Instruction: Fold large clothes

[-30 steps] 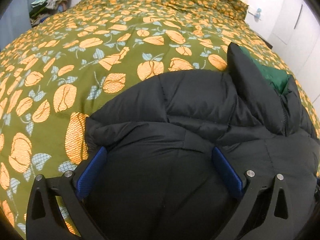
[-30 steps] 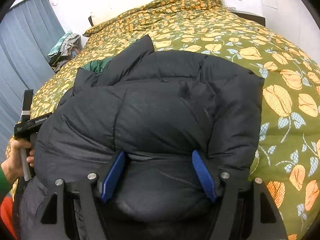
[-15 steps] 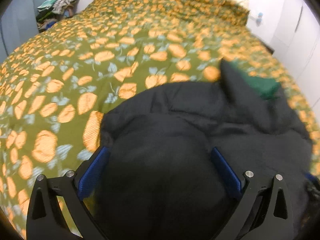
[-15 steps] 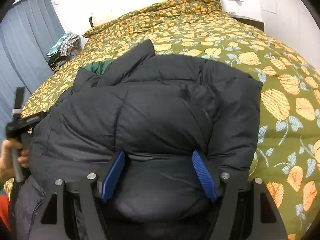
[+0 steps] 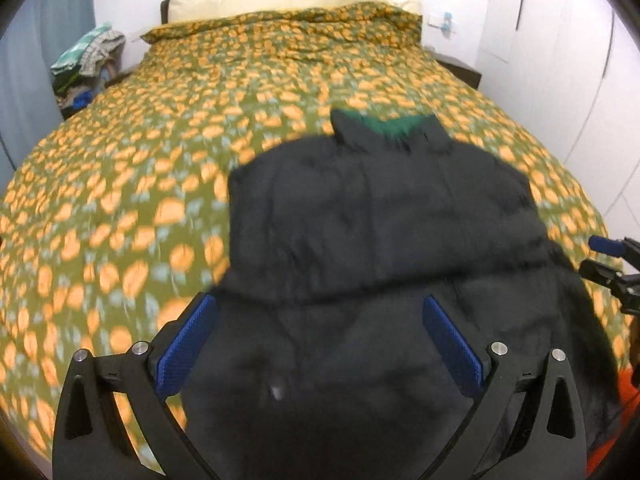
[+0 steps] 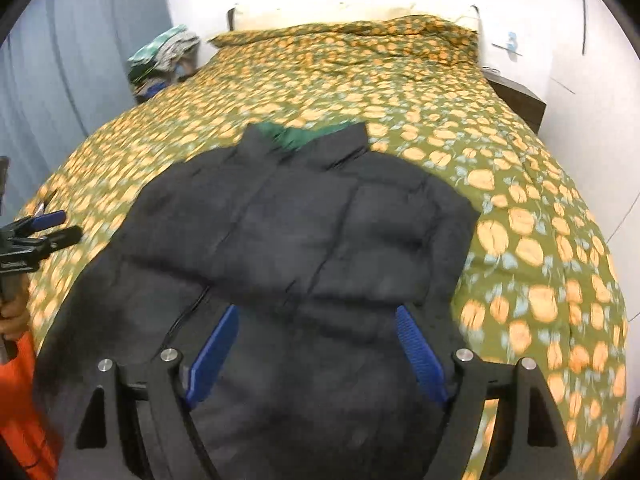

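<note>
Nearest the left wrist camera, the left gripper [image 5: 320, 344] has its 2 blue-padded fingers [image 5: 186, 346] spread wide, with nothing pinched between them; black fabric fills the gap below. In the right wrist view the right gripper [image 6: 318, 354] shows the same stance, its 2 blue pads [image 6: 420, 354] far apart and holding nothing. Each tool also appears at the edge of the other's view, the right one at the far right of the left view and the left one at the far left of the right view, gripped by a bare hand [image 6: 14, 316] beside an orange sleeve [image 6: 24, 404].

Just beyond both sets of fingers lies the black puffer jacket [image 5: 380, 216], spread on the bedspread [image 5: 120, 184] at the near end of the bed. Its 2 sleeves are folded across the chest, forming a thick band over the body, while the lower hem runs under the grippers. The collar stands at the far end of the jacket, showing a green lining [image 5: 390, 125].

Past the jacket, the olive bedspread with orange fruit print stretches to pale pillows [image 5: 288, 0] against the headboard. A pile of clothes [image 5: 86, 60] sits left of the bed near a blue curtain [image 6: 60, 60], and white wardrobe doors [image 5: 568, 60] stand at right. Both views are slightly blurred.
</note>
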### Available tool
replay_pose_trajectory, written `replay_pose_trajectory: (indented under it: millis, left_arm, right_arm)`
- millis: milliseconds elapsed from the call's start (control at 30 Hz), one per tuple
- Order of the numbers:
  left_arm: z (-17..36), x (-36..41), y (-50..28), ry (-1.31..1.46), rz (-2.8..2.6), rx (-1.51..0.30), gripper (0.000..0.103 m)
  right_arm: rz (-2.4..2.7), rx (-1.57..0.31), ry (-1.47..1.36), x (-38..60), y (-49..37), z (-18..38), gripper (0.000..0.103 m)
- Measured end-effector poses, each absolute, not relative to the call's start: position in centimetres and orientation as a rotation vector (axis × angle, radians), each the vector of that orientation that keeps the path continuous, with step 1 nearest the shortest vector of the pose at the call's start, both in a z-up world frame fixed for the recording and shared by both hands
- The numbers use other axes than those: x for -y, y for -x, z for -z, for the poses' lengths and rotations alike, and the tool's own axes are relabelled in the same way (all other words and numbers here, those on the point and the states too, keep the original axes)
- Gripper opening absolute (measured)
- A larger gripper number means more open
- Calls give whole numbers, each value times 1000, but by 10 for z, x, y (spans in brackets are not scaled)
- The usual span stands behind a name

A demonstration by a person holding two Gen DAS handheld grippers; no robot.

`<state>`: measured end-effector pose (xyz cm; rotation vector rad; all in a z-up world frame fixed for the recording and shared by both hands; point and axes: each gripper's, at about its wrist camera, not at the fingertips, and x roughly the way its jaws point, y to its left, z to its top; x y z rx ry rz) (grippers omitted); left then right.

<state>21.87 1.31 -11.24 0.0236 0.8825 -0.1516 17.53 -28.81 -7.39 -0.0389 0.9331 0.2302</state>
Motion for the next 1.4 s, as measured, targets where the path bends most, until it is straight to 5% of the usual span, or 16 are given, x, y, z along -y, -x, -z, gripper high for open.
replay_pose_trajectory:
  millis: [400,967,1133,1400]
  left_arm:
    - [199,-19,-190,28,74,-987,102]
    - [206,-3,-179,-82,40,-1003,103]
    - [193,-5,-174,-87,52,-1025,102]
    - [103,1,-133,-64,55,-875,102]
  right_arm:
    - [-193,-1003,-4,256,-100,137,83]
    - [-147,-994,-85,267,-94,178,88]
    - [-117,-1032,-49,262,-97,168,88]
    - [-101,-975,2,246,-82,96,88]
